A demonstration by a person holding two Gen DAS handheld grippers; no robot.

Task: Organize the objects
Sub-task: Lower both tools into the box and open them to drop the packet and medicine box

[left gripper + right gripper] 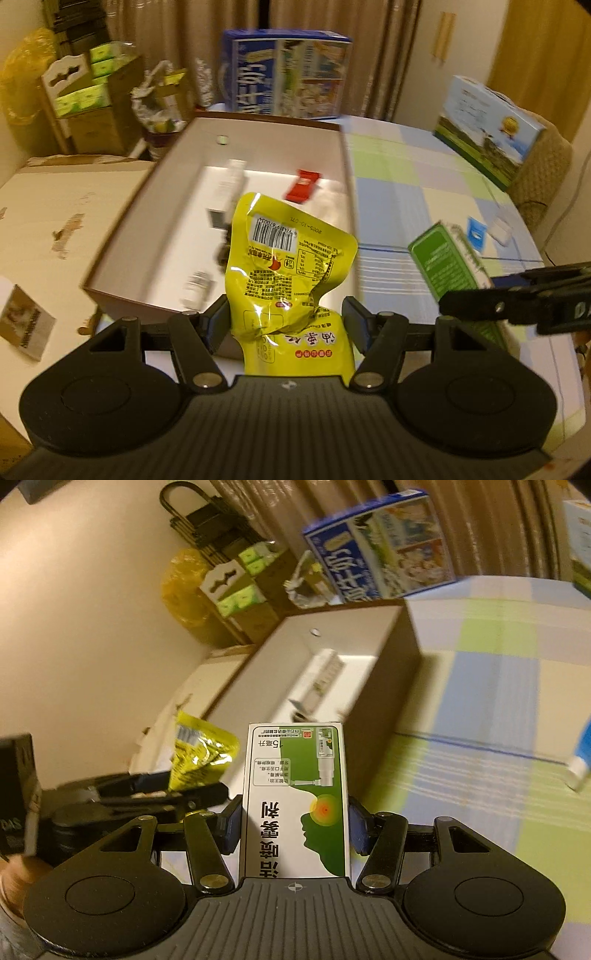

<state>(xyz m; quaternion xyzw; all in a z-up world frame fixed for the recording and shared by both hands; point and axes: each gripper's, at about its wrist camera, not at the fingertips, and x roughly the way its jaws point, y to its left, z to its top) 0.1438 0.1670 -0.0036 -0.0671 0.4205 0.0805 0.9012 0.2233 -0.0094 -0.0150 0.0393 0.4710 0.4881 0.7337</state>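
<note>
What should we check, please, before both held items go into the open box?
1. Left hand-held gripper clamps yellow pouch: ok.
2. Right hand-held gripper clamps green-and-white carton: ok.
3. Open box ahead of both: ok.
4. Bare floor left in box beside red packet and white tube: ok.
5. Pouch sealed: cannot tell.
</note>
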